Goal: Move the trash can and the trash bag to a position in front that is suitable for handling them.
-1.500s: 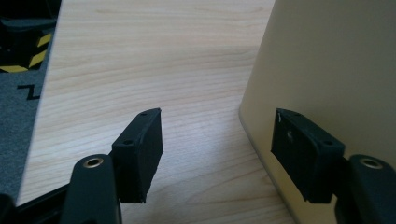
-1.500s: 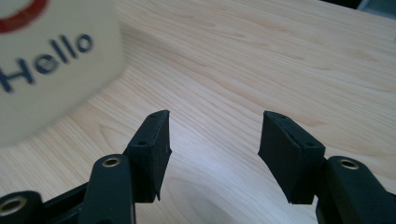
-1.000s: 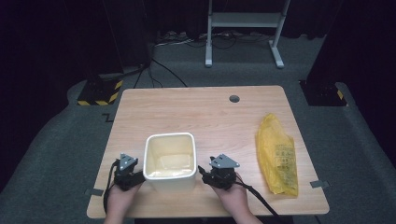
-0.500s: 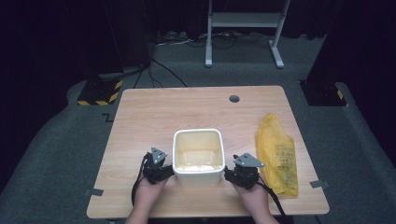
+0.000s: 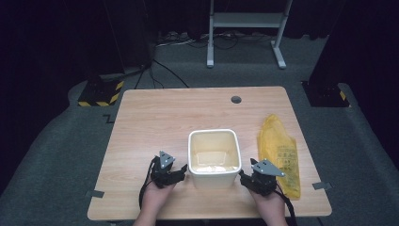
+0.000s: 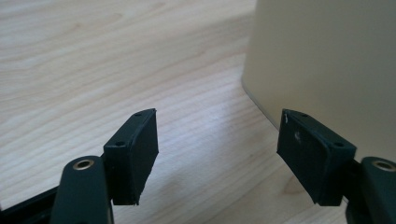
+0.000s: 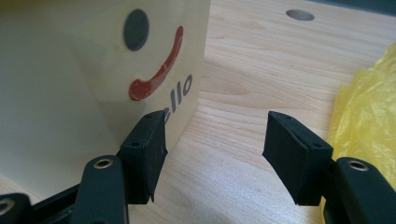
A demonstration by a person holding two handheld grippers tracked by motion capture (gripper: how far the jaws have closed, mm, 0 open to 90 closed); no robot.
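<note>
Tub: cream tub (image 5: 214, 157) sits at the worktop's (image 5: 155, 122) six o'clock edge, between both grippers.
Left gripper (image 6: 217, 154): fingers just opened, gripping nothing.
Right gripper (image 7: 212, 154): fingers apart, empty.
Advice: push evenly, avoiding the yellow bag (image 5: 278, 157) at three o'clock.

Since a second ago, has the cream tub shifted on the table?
Yes. The cream tub has slid rightward across the table, from left of the round hole to nearly below it, closer to the yellow bag.
</note>
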